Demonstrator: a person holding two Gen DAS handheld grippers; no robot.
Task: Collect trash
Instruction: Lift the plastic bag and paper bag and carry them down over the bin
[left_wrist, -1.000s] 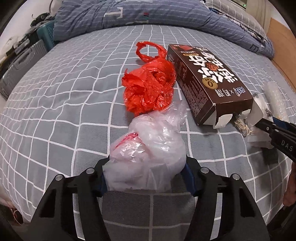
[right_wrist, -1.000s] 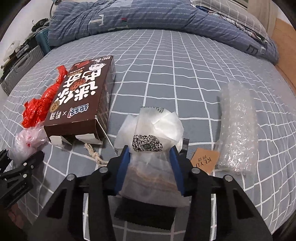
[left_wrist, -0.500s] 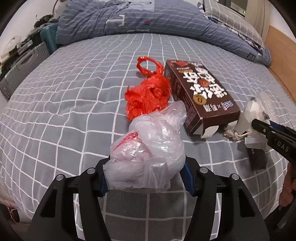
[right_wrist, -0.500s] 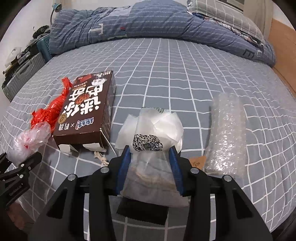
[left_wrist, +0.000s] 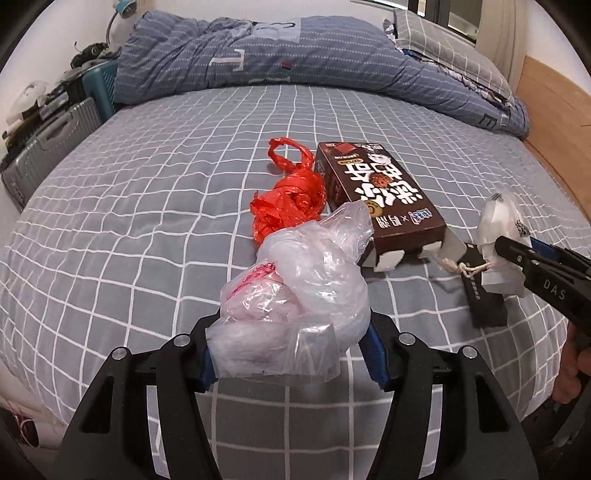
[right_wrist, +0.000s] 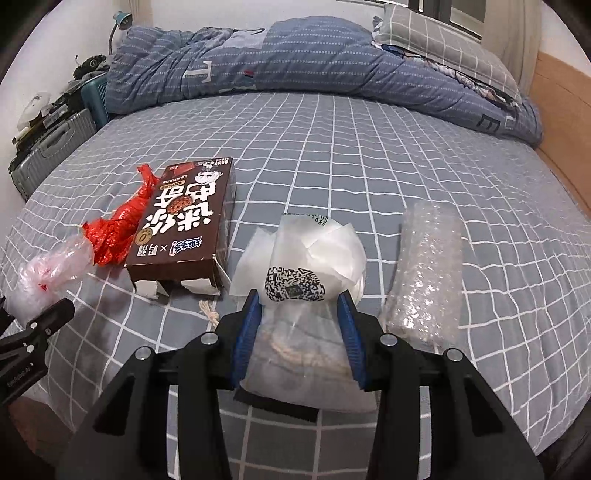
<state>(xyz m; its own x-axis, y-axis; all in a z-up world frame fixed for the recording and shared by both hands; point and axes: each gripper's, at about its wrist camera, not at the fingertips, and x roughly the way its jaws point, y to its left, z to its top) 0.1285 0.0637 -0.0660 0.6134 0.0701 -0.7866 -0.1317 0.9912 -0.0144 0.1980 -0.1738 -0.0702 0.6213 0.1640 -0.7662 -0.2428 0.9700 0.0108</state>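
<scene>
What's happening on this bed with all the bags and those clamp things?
A person is clearing trash off the bed with a handheld gripper in each hand. The left gripper is clamped on a crumpled clear plastic bag, and the right gripper is clamped on a white packet with a QR code. Left lying on the bed are a red plastic bag, an opened brown box and a roll of bubble wrap.

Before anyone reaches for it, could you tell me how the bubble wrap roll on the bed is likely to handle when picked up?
The bubble wrap roll is probably very light, being mostly air pockets. It would likely squash under the fingers rather than hold its shape, and its glossy film may slip. Lying lengthwise on the soft bedsheet, it could roll sideways if nudged.
</scene>
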